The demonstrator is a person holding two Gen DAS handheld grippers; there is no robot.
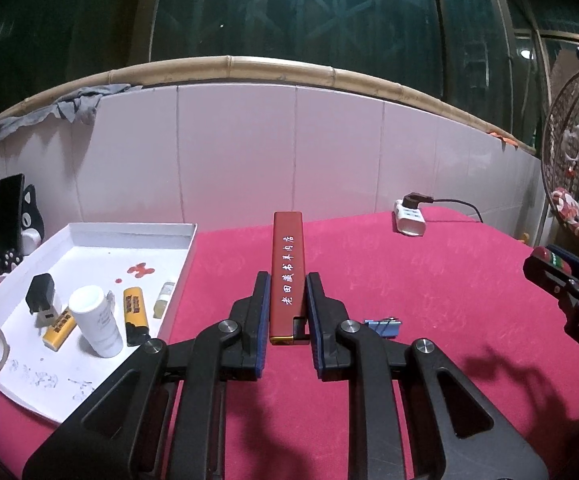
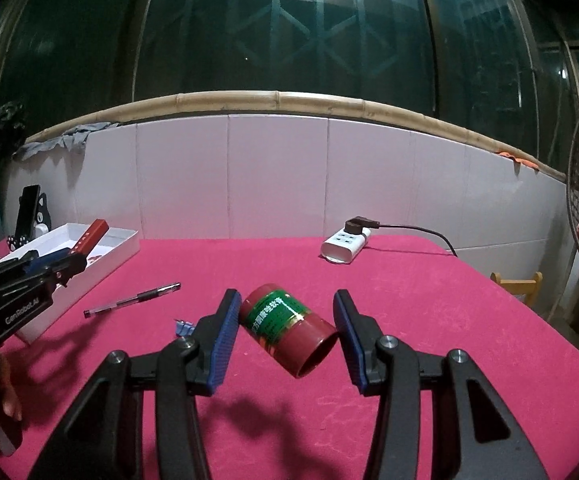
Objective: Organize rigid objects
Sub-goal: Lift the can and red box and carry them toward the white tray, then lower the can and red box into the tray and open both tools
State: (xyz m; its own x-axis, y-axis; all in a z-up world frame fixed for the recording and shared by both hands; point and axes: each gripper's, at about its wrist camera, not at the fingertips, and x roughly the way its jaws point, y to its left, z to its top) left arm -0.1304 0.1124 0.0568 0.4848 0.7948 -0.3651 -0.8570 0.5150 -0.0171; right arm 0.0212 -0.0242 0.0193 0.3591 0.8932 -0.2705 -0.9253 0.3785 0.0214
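The left gripper (image 1: 287, 304) clamped a red box (image 1: 287, 272), raised above the cloth. Only the right view showed a pen (image 2: 131, 301) left of the wide-open right gripper (image 2: 285, 330), which straddled a tipped red jar (image 2: 287, 330).

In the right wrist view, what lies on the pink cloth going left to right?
White tray → pen → small blue clip → red can lying on its side → white power strip.
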